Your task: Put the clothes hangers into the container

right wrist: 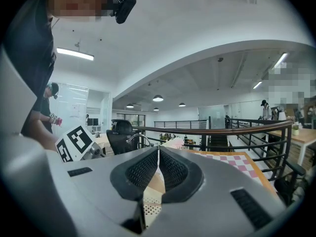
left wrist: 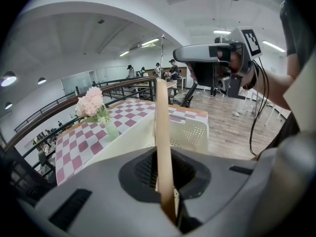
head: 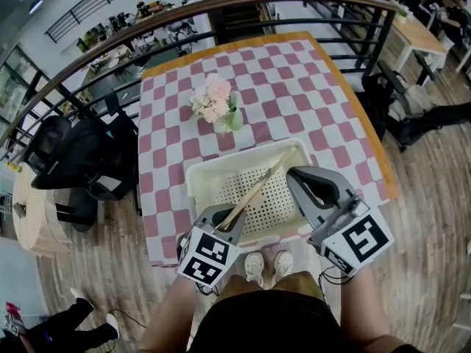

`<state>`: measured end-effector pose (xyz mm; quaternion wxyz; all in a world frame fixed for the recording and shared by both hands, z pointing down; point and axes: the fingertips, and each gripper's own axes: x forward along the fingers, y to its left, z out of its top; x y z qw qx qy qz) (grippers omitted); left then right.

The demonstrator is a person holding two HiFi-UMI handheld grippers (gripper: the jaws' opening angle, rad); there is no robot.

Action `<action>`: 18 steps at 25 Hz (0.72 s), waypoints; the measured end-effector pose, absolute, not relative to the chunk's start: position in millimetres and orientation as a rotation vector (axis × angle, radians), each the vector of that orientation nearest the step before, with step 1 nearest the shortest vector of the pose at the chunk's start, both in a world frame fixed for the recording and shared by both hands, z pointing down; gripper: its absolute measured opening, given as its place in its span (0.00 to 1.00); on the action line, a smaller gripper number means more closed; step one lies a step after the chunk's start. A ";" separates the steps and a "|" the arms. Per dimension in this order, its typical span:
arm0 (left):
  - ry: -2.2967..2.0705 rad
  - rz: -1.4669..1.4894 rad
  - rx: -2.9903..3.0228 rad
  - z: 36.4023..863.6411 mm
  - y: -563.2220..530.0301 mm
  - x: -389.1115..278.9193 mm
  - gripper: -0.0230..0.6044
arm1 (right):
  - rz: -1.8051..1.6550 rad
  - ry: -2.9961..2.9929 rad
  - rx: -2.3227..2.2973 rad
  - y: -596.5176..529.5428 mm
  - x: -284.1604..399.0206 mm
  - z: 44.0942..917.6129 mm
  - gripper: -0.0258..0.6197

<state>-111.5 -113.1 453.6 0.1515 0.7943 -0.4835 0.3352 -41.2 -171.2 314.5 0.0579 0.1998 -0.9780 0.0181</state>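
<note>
A wooden clothes hanger (head: 262, 189) slants up and to the right over the white perforated basket (head: 200, 173) at the near edge of the table. My left gripper (head: 234, 223) is shut on its lower end. In the left gripper view the hanger's pale bar (left wrist: 162, 132) rises straight up from between the jaws, with the basket (left wrist: 193, 130) behind it. My right gripper (head: 296, 173) hovers over the basket's right side with its jaws pressed together and nothing in them. In the right gripper view its pads (right wrist: 146, 169) meet at the tips, and a bit of the basket (right wrist: 148, 214) shows below.
The table (head: 316, 87) wears a pink and white checked cloth, with a vase of pink flowers (head: 215, 103) just beyond the basket. A curved metal railing (head: 221, 9) runs behind the table. Black office chairs (head: 81, 157) stand to the left, and wooden floor surrounds the table.
</note>
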 end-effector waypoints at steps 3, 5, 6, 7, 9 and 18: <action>-1.408 0.946 2.259 453.7 -115.7 -118.8 0.06 | 0.062 -2.962 0.606 -173.9 -41.1 316.2 0.09; -1.428 0.948 2.243 453.3 -118.1 -123.8 0.06 | 0.067 -2.960 0.604 -175.0 -41.4 317.5 0.09; -1.439 0.953 2.236 453.2 -119.3 -126.0 0.06 | 0.069 -2.960 0.603 -175.5 -41.5 318.1 0.09; -1.449 0.960 2.229 453.4 -120.1 -128.0 0.06 | 0.071 -2.960 0.601 -176.0 -41.7 318.6 0.09; -1.467 0.990 2.214 455.2 -120.8 -131.5 0.06 | 0.073 -2.961 0.596 -176.8 -42.7 319.2 0.09; -1.433 1.062 2.164 474.7 -120.6 -127.8 0.06 | 0.076 -2.952 0.574 -178.6 -46.6 321.0 0.09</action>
